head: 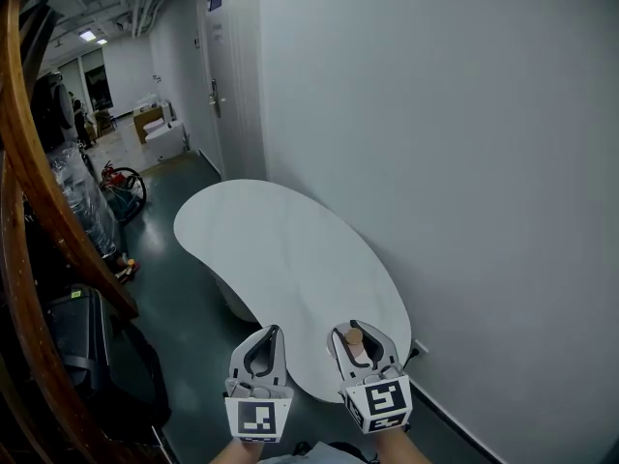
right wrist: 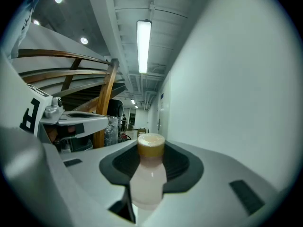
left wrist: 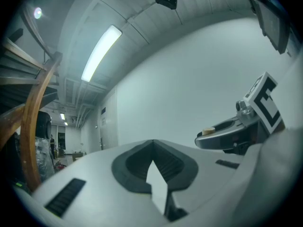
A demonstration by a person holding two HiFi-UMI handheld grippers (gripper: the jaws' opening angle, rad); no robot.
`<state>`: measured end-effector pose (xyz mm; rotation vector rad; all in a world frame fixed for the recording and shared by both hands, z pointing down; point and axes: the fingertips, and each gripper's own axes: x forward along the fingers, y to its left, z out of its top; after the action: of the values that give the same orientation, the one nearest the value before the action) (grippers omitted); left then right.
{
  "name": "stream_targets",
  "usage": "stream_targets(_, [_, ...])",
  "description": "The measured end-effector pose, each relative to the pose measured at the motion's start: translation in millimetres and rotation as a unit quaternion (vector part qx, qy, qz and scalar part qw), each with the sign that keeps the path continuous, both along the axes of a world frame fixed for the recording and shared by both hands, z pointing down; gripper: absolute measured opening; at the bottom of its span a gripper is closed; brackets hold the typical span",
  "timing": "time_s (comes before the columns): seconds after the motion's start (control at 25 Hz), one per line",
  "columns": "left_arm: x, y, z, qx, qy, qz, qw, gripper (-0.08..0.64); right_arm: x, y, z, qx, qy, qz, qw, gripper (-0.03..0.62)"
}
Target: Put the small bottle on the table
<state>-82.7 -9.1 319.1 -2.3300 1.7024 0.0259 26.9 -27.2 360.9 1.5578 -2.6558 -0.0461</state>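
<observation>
The small bottle (head: 355,340), pale pink with a tan cap, stands upright between the jaws of my right gripper (head: 359,336), which is shut on it. In the right gripper view the bottle (right wrist: 147,178) fills the gap of that gripper (right wrist: 151,148), the cap level with the jaw tips. My left gripper (head: 268,338) hangs beside it, shut with nothing in it; its tips meet in the left gripper view (left wrist: 152,143). Both grippers hover over the near end of the white kidney-shaped table (head: 290,249). From the left gripper view the right gripper (left wrist: 236,131) and the bottle cap (left wrist: 208,131) show side-on.
A white wall (head: 464,162) runs along the table's right side, with a socket (head: 418,348) low down. A curved wooden stair rail (head: 39,191) and dark bags (head: 87,346) stand at the left. A door (head: 227,75) and a corridor lie beyond the table.
</observation>
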Motion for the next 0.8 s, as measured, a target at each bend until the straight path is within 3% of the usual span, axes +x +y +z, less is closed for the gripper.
stream_targets(0.48, [-1,-51,24,-0.038,0.015,0.001,0.9992,0.0,-5,-51,18,-0.026,0.009,-0.001,1.0,0.124])
stream_targets(0.8, [-6,-106,21,-0.035,0.011,-0.022,0.9991,0.0,-10,-107,12,-0.027,0.012,-0.026,0.999,0.124])
